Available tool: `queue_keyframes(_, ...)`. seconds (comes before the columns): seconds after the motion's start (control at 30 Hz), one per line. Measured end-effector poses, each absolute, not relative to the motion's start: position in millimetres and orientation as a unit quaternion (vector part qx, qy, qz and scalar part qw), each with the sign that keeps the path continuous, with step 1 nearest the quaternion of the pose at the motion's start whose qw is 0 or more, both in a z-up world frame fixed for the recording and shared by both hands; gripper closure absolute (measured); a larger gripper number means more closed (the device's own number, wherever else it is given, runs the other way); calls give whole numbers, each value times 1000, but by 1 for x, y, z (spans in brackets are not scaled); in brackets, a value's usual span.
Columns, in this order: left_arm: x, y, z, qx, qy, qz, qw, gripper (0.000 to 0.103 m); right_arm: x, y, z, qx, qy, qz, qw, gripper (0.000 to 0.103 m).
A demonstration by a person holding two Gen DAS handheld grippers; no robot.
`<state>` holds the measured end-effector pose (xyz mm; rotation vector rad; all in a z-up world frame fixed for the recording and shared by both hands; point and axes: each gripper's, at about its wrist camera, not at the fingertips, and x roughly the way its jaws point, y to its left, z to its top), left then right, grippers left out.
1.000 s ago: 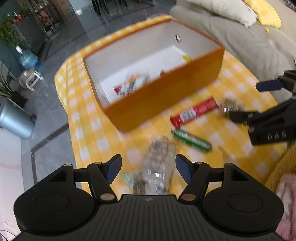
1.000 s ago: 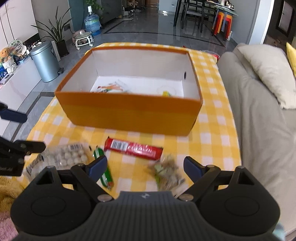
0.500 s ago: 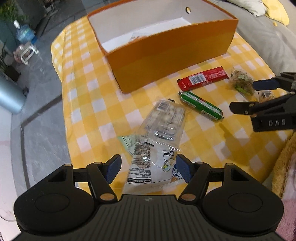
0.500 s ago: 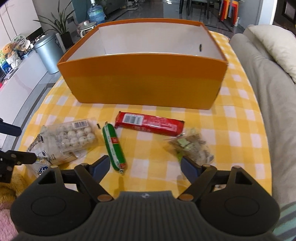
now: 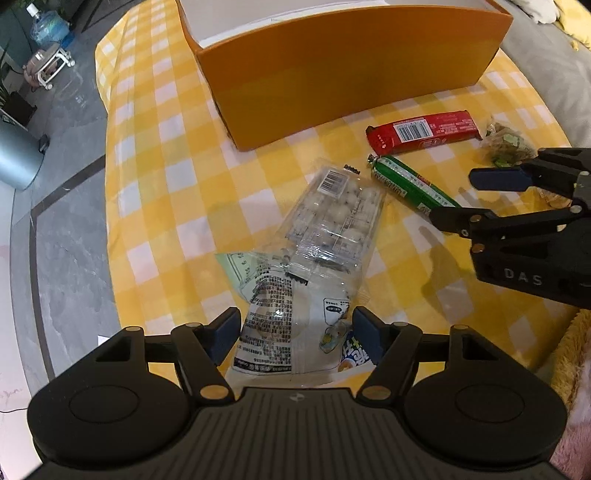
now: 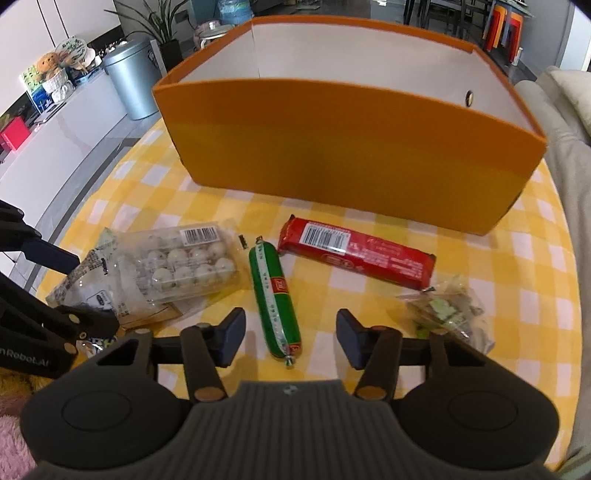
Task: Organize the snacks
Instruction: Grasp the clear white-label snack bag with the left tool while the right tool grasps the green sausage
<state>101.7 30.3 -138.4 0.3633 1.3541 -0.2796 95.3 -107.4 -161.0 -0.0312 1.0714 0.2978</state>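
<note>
An orange box point(image 5: 351, 66) point(image 6: 351, 155) stands at the back of the yellow checked table. In front of it lie a red bar point(image 5: 424, 133) point(image 6: 354, 251), a green sausage point(image 5: 410, 184) point(image 6: 275, 295), a clear pack of white balls point(image 5: 336, 218) point(image 6: 184, 269), a small bag of mixed bits point(image 5: 508, 144) point(image 6: 447, 314) and a white printed bag point(image 5: 280, 325). My left gripper point(image 5: 295, 332) point(image 6: 70, 288) points down over the white bag, jaws opening, pads at the bag's edges. My right gripper point(image 6: 291, 339) point(image 5: 469, 199) is closing around the sausage's near end, with its pads clear of it.
The tablecloth point(image 5: 155, 155) drops off at the left to a grey floor with a metal bin point(image 6: 133, 81) and a water bottle point(image 5: 48, 27). A grey sofa point(image 6: 569, 177) runs along the right. A fuzzy yellow and pink blanket point(image 5: 569, 354) lies at the near edge.
Both grippers have come down closer to the table. The right jaws have narrowed around the green sausage's end. The left gripper now straddles the white printed bag.
</note>
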Motion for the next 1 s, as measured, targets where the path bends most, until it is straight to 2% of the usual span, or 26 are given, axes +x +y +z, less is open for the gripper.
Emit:
queue_keyframes(0.33, 108, 27, -149, 171, 630, -125, 747, 21, 110, -101, -176, -9, 518, 150, 842, 62)
queue_keyframes(0.6, 107, 26, -152, 168, 630, -130, 747, 33, 116, -99, -181, -8, 517, 152, 842, 66)
queue_keyframes(0.67, 107, 25, -152, 169, 630, -130, 747, 35, 116, -98, -181, -11, 516, 152, 843, 70)
queue_keyframes(0.73, 107, 25, -151, 165, 630, -130, 748, 38, 115, -97, -180, -10, 516, 159, 842, 79)
queue_keyframes(1.0, 100, 21, -148, 169, 623, -124, 754, 48, 113, -99, -179, -3, 523, 158, 837, 82)
